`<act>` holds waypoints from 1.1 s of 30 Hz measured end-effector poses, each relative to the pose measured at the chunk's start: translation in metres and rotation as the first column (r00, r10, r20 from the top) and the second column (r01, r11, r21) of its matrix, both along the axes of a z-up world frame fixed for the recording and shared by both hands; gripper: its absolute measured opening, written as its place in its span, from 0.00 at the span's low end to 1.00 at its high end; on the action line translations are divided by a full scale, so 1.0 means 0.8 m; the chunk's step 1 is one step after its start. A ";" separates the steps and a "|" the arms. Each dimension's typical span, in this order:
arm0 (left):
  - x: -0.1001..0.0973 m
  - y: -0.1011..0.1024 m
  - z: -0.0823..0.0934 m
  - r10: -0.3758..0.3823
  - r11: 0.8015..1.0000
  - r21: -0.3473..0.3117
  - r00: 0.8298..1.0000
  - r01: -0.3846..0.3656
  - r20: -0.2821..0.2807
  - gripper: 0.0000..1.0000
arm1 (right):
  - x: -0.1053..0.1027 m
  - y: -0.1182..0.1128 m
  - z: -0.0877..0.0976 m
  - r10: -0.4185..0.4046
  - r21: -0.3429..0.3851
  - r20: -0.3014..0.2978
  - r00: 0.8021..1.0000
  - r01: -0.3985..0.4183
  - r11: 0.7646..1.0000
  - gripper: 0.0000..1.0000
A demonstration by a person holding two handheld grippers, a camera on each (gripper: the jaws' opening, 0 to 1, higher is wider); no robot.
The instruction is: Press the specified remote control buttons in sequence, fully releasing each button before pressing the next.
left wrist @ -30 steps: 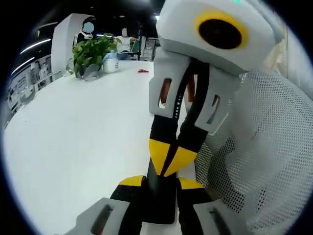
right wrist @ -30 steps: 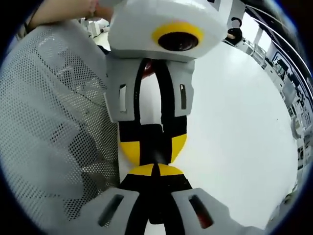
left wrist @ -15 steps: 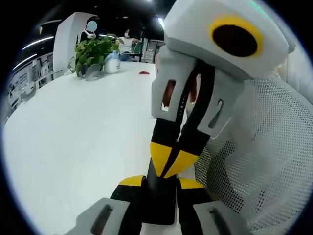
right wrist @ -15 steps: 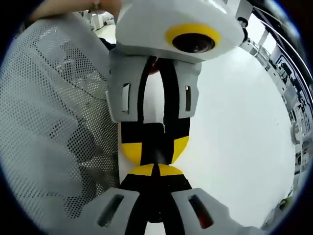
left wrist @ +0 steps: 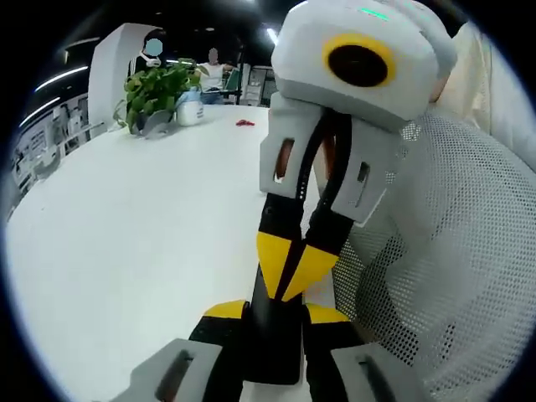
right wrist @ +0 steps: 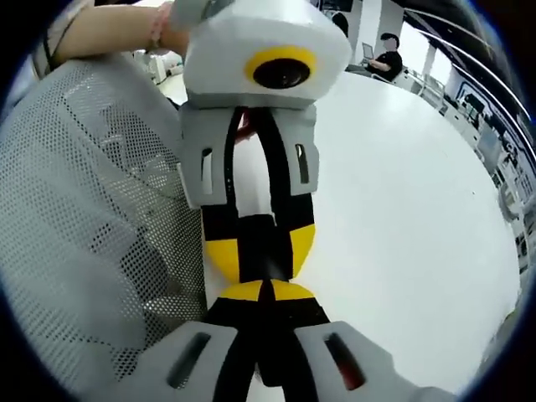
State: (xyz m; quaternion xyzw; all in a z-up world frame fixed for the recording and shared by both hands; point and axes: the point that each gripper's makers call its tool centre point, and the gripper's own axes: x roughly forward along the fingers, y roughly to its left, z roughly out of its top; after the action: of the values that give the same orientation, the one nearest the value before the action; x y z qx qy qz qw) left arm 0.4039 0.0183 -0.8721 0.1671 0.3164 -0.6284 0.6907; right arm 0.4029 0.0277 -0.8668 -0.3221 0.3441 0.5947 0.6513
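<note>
A black remote control [left wrist: 272, 347] stands edge-on between the yellow tips of my left gripper [left wrist: 272, 311], which is shut on it. My right gripper [left wrist: 289, 266] reaches in from the upper right of the left gripper view, its jaws shut together and their yellow tips resting on the remote's near end. In the right gripper view my right gripper [right wrist: 266, 291] is shut at the bottom, tip to tip with the left gripper [right wrist: 261, 253], which holds the remote [right wrist: 261, 239]. The buttons are hidden.
A wide white table [left wrist: 126, 226] lies below both grippers. A white mesh chair back [left wrist: 444, 276] stands close on one side. A potted plant [left wrist: 155, 92], a bottle [left wrist: 190, 107] and a small red item [left wrist: 244, 123] sit at the far edge. A hand [right wrist: 167, 33] holds the left gripper.
Both views have shifted slightly with the hands. The two grippers stay tip to tip on the remote, and both stay shut.
</note>
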 end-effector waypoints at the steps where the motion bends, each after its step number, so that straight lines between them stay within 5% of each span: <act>1: 0.000 0.000 0.000 0.000 1.000 0.000 1.000 0.000 0.000 0.25 | -0.001 -0.001 0.000 0.005 -0.001 -0.003 1.000 -0.005 1.000 0.01; 33: 0.000 0.000 0.000 -0.004 1.000 0.003 1.000 0.004 0.003 0.25 | 0.004 -0.041 -0.002 0.002 0.005 -0.030 1.000 -0.002 1.000 0.21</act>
State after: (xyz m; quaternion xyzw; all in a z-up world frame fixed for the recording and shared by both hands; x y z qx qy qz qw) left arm 0.4039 0.0181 -0.8718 0.1697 0.3161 -0.6291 0.6896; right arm 0.4060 -0.0047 -0.8681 -0.3119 0.3520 0.6011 0.6461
